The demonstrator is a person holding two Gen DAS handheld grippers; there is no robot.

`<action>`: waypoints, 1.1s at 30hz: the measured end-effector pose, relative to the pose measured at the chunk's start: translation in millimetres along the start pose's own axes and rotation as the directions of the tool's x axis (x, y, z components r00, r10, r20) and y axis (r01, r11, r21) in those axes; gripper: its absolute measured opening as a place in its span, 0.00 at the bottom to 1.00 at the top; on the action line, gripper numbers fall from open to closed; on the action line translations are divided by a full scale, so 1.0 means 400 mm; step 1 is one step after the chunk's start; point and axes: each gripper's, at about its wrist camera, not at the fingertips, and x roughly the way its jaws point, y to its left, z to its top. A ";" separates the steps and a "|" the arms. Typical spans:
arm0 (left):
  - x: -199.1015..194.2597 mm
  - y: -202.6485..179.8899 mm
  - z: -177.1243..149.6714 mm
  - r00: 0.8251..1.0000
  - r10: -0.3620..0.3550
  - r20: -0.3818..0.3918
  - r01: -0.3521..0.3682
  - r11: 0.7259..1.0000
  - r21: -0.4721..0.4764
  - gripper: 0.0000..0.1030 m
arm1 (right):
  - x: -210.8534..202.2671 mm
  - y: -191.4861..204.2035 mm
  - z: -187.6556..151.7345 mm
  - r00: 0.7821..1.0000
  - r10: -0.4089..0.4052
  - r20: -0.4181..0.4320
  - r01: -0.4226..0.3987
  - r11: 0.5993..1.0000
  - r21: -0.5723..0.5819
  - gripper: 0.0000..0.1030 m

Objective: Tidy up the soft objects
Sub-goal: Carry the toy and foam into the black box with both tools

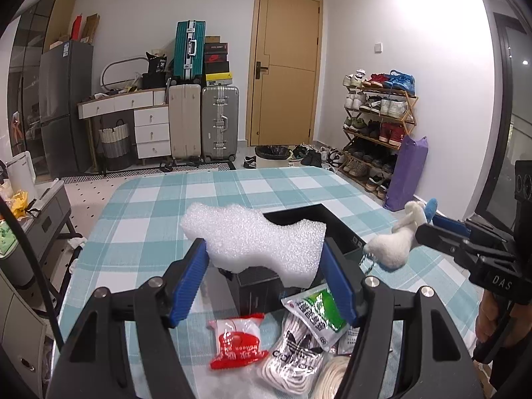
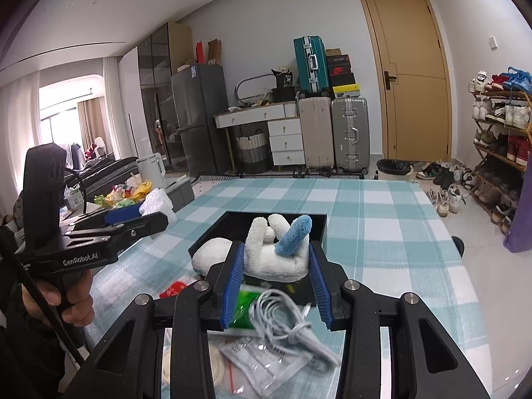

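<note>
The left gripper (image 1: 264, 259) holds a white foam block (image 1: 256, 236) between its blue fingers (image 1: 189, 282), raised above the near left corner of the black box (image 1: 335, 229). The box stands open on the checked surface (image 1: 159, 212).

Below the left gripper, on the near part of the surface, lie a red packet (image 1: 237, 340), white laces (image 1: 292, 355) in a clear bag, and a green packet (image 1: 316, 312), close together.

The right gripper (image 2: 276, 266) holds a white plush toy (image 2: 272, 252) between its blue fingers (image 2: 232, 282). The toy has a blue part (image 2: 296, 234) and hangs over the near edge of the box (image 2: 232, 222), with its rounded white end to the left of the fingers. In the left wrist view the toy (image 1: 392, 246) appears to the right of the box.

Under the right gripper, a white cable (image 2: 286, 322) lies bundled over the green packet (image 2: 246, 309) and a clear bag (image 2: 266, 362).
</note>
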 end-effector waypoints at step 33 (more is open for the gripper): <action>0.238 -0.017 0.017 0.992 0.028 -0.123 -0.028 1.000 0.007 0.66 | 0.247 -0.037 0.090 0.992 -0.074 -0.100 0.064 0.994 -0.093 0.38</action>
